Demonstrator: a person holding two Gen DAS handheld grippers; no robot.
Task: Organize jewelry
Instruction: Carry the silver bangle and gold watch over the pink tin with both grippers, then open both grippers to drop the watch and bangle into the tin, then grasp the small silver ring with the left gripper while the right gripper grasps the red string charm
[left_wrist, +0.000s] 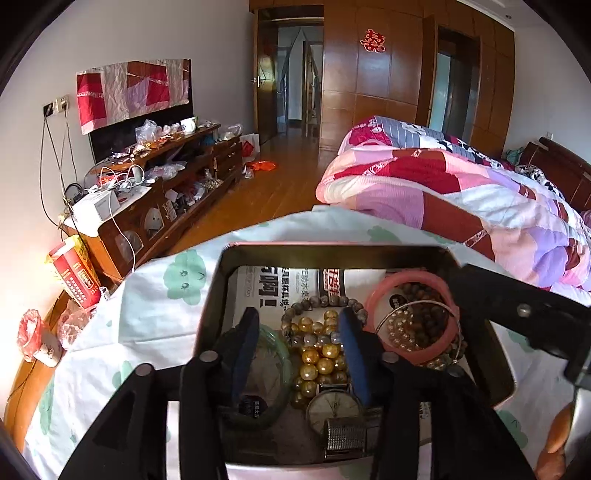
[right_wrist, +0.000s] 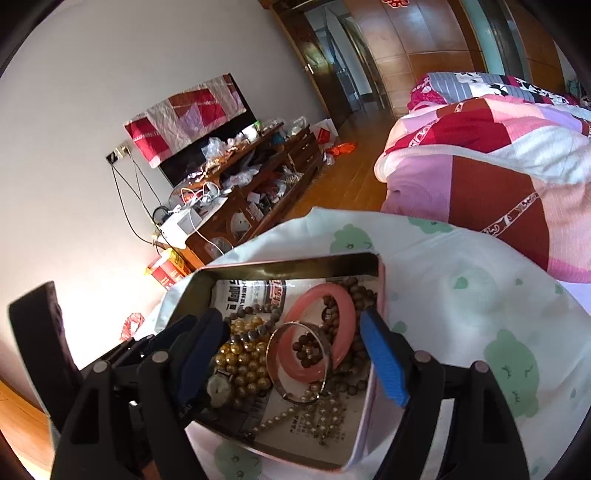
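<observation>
A metal tin lined with newspaper sits on a white sheet with green prints. It holds a gold bead strand, a wristwatch, a green bangle, a pink bangle, a silver bangle, brown wooden beads and a pearl strand. My left gripper is open inside the tin, its fingers either side of the gold beads and above the watch. My right gripper is open over the tin, straddling the bangles.
A quilt is piled on the bed to the right. A cluttered wooden TV cabinet lines the left wall. Wooden floor leads to a door at the back. The right gripper's black body crosses the tin's right rim.
</observation>
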